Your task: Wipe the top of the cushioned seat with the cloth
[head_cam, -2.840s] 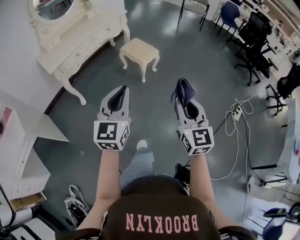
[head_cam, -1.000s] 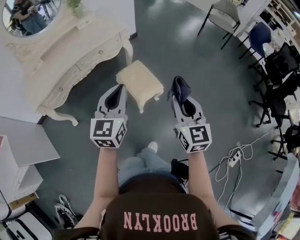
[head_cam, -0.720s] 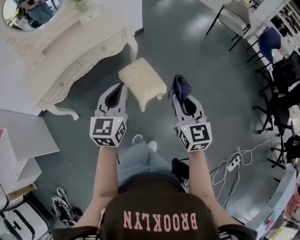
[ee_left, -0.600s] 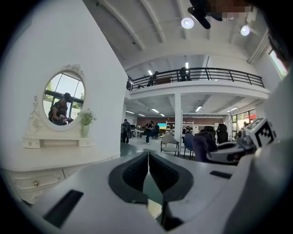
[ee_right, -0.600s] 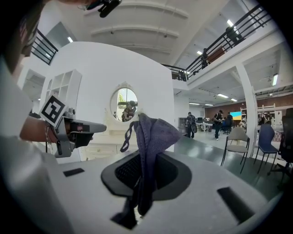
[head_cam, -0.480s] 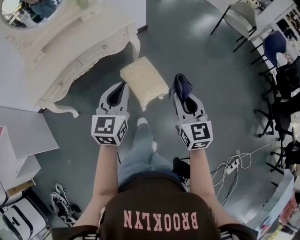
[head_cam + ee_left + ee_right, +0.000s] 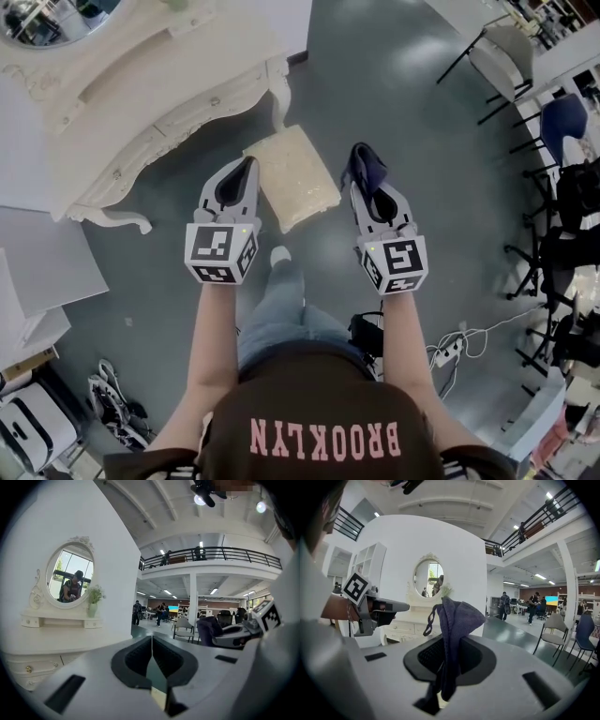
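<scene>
Two tools hover above the seat [image 7: 292, 178], which stands on the floor between them, untouched. We see the left hand-held gripper [image 7: 247, 167] pressed together and empty, and the right hand-held gripper [image 7: 368, 186] pinching the cloth [image 7: 365, 161]. We judge this the approach step; next, the cloth must come down flat onto the seat top.

The grey floor [image 7: 403, 122] carried a cream cushioned seat [image 7: 292, 176] at the frame's centre, just beside a leg of the white dressing table [image 7: 141, 103] at upper left, a chair [image 7: 503, 54] at upper right, and a white power strip [image 7: 449, 348] with its cable at lower right.
</scene>
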Motion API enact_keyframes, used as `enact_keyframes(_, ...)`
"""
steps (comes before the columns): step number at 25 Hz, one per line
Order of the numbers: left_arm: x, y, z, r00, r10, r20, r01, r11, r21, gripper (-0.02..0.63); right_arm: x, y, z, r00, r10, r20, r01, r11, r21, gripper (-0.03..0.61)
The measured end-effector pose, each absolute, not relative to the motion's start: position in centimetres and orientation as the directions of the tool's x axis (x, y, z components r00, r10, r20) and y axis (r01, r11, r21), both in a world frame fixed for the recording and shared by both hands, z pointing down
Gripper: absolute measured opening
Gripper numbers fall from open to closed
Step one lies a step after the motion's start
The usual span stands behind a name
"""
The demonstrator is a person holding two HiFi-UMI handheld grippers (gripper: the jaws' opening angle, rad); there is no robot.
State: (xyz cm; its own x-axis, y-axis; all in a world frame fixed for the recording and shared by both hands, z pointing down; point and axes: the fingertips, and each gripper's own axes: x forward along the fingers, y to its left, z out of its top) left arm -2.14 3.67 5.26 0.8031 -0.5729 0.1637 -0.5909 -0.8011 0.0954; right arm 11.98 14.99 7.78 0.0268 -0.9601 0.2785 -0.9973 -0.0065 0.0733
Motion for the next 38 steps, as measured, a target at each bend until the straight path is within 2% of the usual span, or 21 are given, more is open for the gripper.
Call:
enact_keyframes(12,-1.7,-3.9,10.6,0.742,-0.626,0.240,-0.666,-0.731,0.151,0.006,13.1,5.2,12.6,-0.088,-0.923,0.376,-0.992,0.117,0.056,0.035)
enact_keyframes(24,-1.2,-8.4,16.3,0.608,-0.747,0.271,-0.794,-0.576,0.193,0.005,14.4,-1.5,19.6,-0.259,-0.855,0.449,-0.942,0.326,0.078,0.035)
enact_keyframes(33,3.6,-10.7,22.9,0.548,-0.771,0.324,-0.836,-0.517,0.182,0.006,18.7,-5.4,25.7,-0.334,-0.824,0.457,-0.914,0.402,0.056,0.035)
enact_keyframes(38,5.3,-12.1,27.1,0.512,-0.784,0.350,-0.858,-0.485,0.169,0.006,20.8,-7.6,31.3,-0.380,-0.794,0.474,-0.910,0.412,-0.040,0.035)
